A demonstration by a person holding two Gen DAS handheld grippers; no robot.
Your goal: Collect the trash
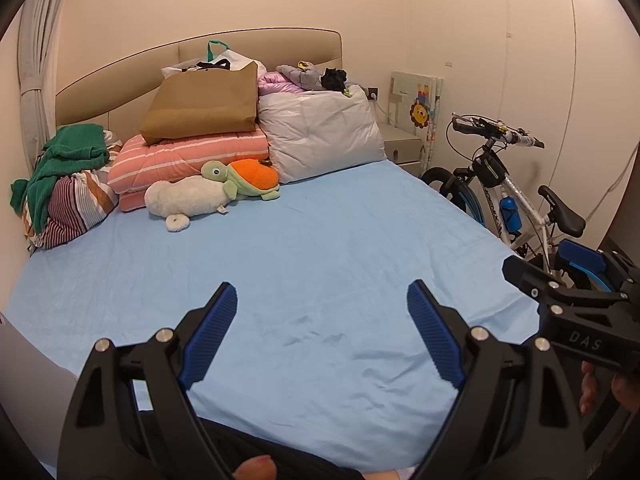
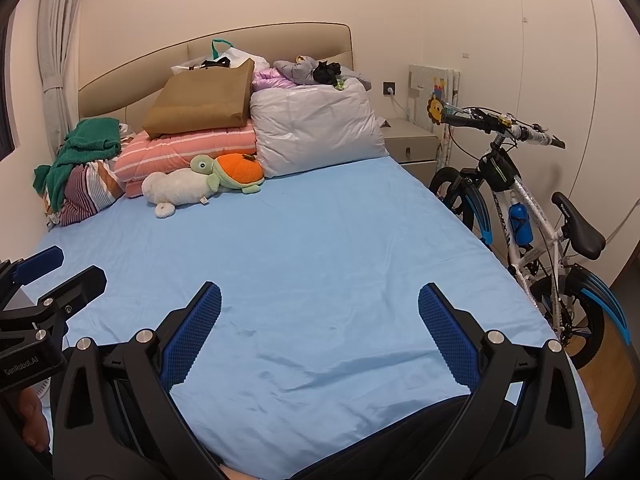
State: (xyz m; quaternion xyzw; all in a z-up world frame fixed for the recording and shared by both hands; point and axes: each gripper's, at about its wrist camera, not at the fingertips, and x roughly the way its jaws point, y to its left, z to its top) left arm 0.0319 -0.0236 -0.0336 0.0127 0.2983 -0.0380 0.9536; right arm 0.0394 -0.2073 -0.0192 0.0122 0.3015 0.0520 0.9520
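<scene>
While two grippers gape, two plush toys (image 1: 208, 194)

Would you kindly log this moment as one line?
left gripper: jaws open, empty | right gripper: jaws open, empty | both over light-blue bedsheet | trash: none visible

A blue bed sheet (image 2: 320, 248) fills the middle of the frame. The right gripper (image 2: 320, 300) hangs open over it at the bottom. A bicycle (image 2: 520, 216) stands at the right edge.
</scene>
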